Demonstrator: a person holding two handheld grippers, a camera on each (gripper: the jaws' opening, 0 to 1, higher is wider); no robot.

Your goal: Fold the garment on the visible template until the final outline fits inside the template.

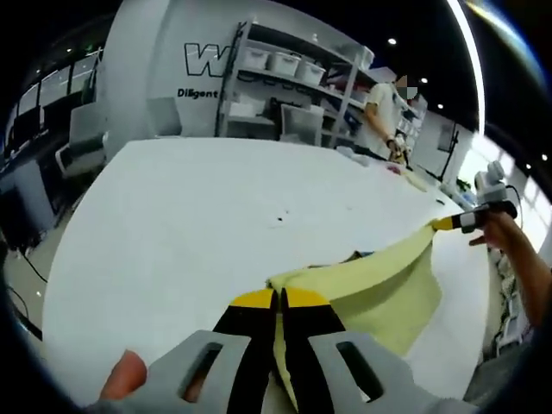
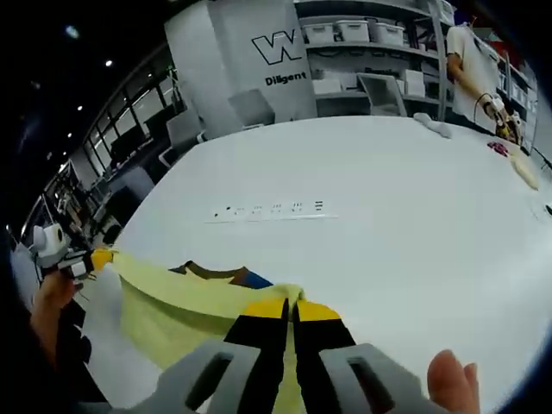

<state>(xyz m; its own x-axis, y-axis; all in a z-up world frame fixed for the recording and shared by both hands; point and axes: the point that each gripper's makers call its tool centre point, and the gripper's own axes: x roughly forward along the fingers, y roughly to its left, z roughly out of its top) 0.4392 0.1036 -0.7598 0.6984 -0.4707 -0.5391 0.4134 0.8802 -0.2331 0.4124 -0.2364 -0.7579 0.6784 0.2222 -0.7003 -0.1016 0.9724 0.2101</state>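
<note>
Item: pale yellow garment [image 1: 379, 289], held off a large white table [image 1: 190, 224] and stretched between two hand-held grippers. Left gripper [image 1: 278, 299]: yellow-tipped black jaws pressed together on one corner of the cloth, which runs down between them; the holder's fingertip [image 1: 125, 377] shows at lower left of the left gripper view. In that same view the right gripper [image 1: 454, 222] appears at the far right, pinching the opposite corner, with the person's hand [image 1: 500, 233] behind it. Right gripper view: own jaws closed on the garment edge [image 2: 198, 302], a thumb [image 2: 450, 377] at lower right; the left gripper [image 2: 95, 259] sits at the far left, clamped on its corner. A dark brown and blue patch [image 2: 226, 275] shows along the cloth's upper edge. A row of small dark marks [image 2: 272, 210] lies on the table beyond the cloth; whether these belong to the template cannot be told. Background: grey shelving [image 1: 293, 78] with storage bins, a wall sign with a large "W" [image 2: 278, 47], and a second person [image 1: 379, 116] standing at the table's far side.
</note>
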